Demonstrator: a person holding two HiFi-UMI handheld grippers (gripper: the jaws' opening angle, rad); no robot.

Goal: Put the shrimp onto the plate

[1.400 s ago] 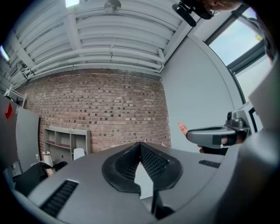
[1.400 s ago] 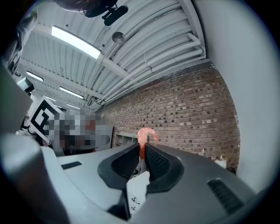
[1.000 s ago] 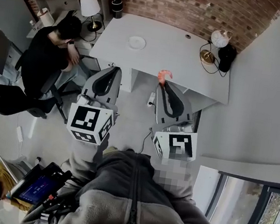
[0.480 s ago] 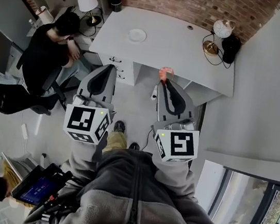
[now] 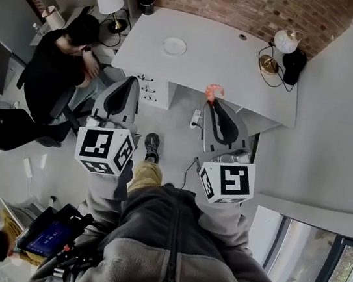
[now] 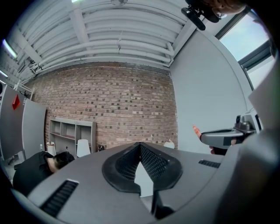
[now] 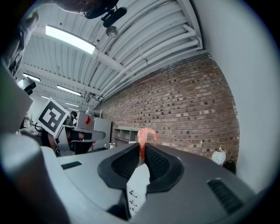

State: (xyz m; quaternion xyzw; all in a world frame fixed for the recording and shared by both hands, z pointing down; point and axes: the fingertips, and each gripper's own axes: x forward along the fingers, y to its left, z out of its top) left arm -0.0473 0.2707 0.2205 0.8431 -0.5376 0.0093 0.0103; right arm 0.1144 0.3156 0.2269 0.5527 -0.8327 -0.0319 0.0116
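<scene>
Now carried nearer the desk (image 5: 241, 61), the shrimp (image 5: 214, 89), likely light, soft and slippery, sits pinched by one end in the right tool (image 5: 215, 101); the left tool (image 5: 133, 82) is clenched, empty.

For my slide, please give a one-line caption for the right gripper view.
Right gripper shut on an orange shrimp, held up before a brick wall.
</scene>
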